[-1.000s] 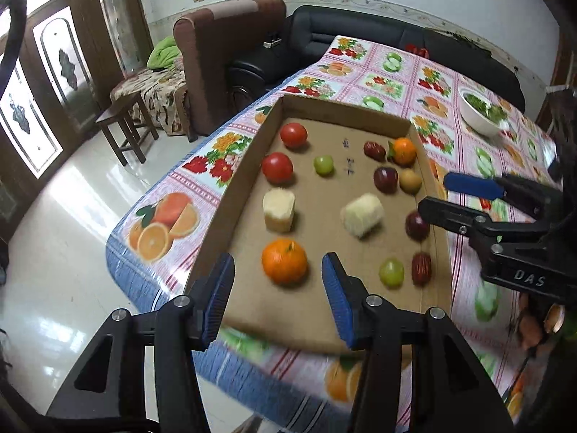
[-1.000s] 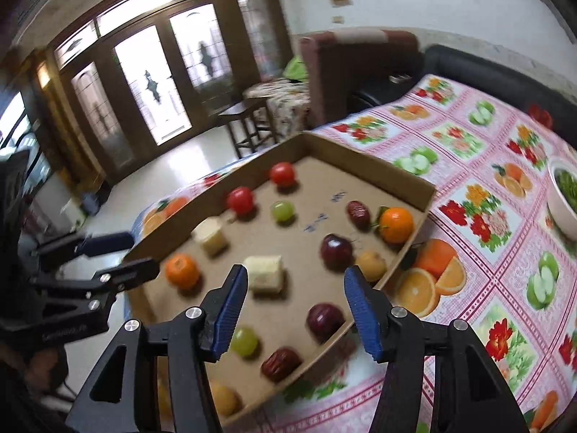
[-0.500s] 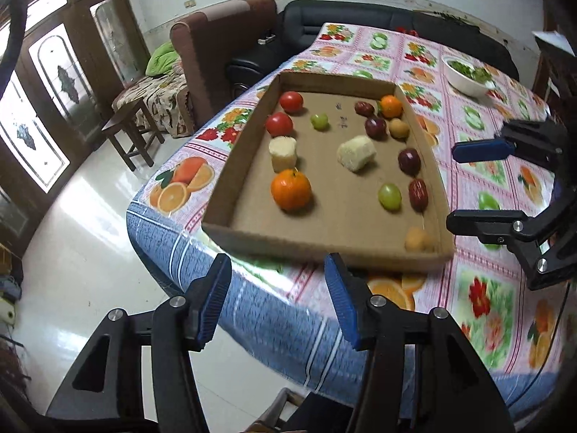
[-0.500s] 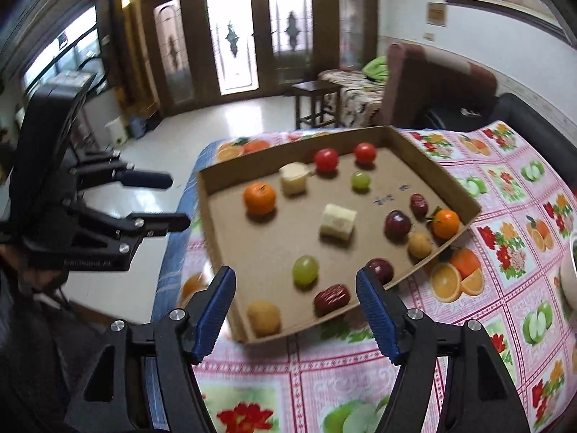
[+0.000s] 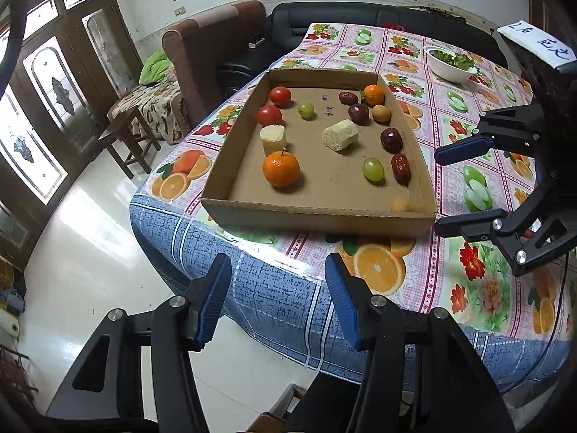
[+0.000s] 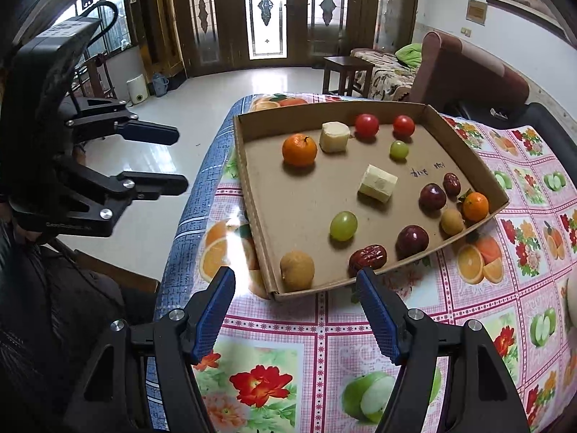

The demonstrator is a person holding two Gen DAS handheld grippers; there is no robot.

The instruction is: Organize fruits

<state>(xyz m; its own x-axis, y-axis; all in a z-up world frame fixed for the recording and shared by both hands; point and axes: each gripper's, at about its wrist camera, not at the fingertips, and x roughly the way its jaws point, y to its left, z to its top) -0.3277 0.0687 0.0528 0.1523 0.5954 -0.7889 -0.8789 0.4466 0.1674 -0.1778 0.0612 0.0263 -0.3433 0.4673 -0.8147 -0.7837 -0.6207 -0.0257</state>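
Note:
A shallow cardboard tray point(image 5: 317, 213) point(image 6: 249, 195) sits on the fruit-print tablecloth. It holds an orange point(image 5: 281, 168) point(image 6: 299, 149), two tomatoes point(image 5: 269, 114), two green grapes point(image 5: 373, 169) point(image 6: 343, 225), two pale sugarcane chunks point(image 5: 340, 135) point(image 6: 377, 183), dark plums point(image 6: 412, 241), red dates point(image 6: 368, 255), a small orange point(image 6: 475, 206) and tan longans point(image 6: 297, 270). My left gripper point(image 5: 277, 297) point(image 6: 158, 158) hangs open off the table's near edge, empty. My right gripper point(image 6: 295, 312) point(image 5: 458, 187) stands open over the cloth just short of the tray's corner, empty.
A white bowl of greens point(image 5: 450, 60) stands at the far end of the table point(image 5: 479, 166). Behind are a black sofa point(image 5: 342, 18) and a brown armchair point(image 5: 212, 47). A small wooden stool point(image 5: 126, 144) stands on the shiny floor at left.
Both grippers have drawn back from over the tray to beyond its near edge. The right view has rolled, and its jaws stand wider than before.

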